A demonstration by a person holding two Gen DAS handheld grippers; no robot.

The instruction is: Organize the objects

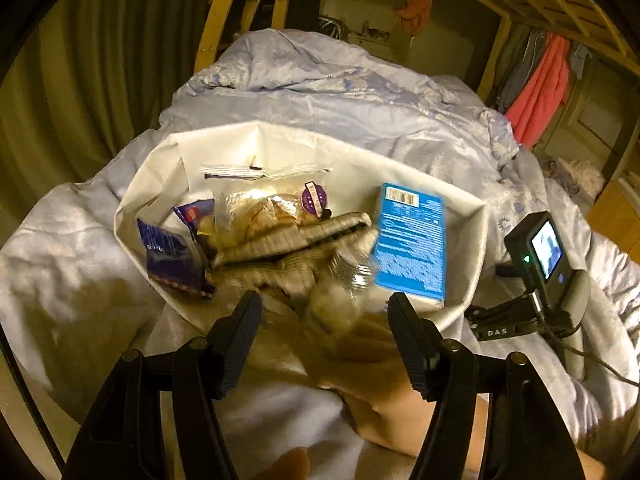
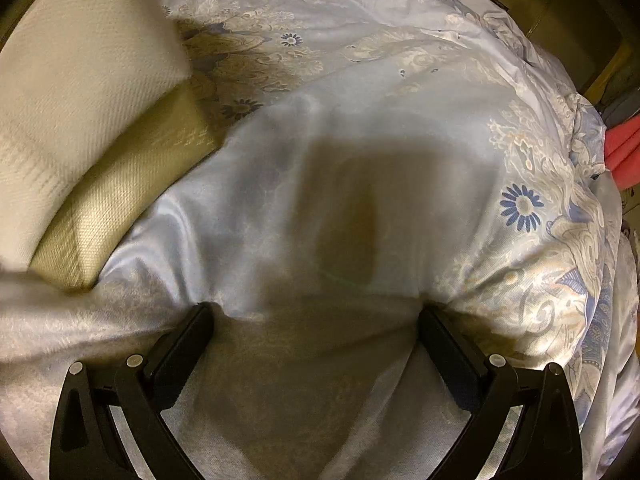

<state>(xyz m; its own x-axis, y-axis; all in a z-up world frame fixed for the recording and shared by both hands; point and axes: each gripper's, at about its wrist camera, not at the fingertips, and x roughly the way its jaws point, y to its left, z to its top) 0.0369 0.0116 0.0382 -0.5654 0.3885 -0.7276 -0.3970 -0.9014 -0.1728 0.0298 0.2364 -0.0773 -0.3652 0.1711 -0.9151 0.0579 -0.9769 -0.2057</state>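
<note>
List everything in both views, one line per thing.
fabric bin: one, white, on the quilt
blue box: one, inside the bin, right side
bagged bread: one, clear bag, bin's middle
dark blue packets: two, bin's left side
quilt: one, pale blue floral, covering the bed
pillow: one, cream, at left
red garment: one, hanging at right
left tongs: open, over the bin
right tongs: open, over the quilt

Home bedroom, rumpled floral duvet [image 2: 360, 80], wooden bunk frame [image 1: 224, 12], hanging clothes [image 1: 540, 84]
</note>
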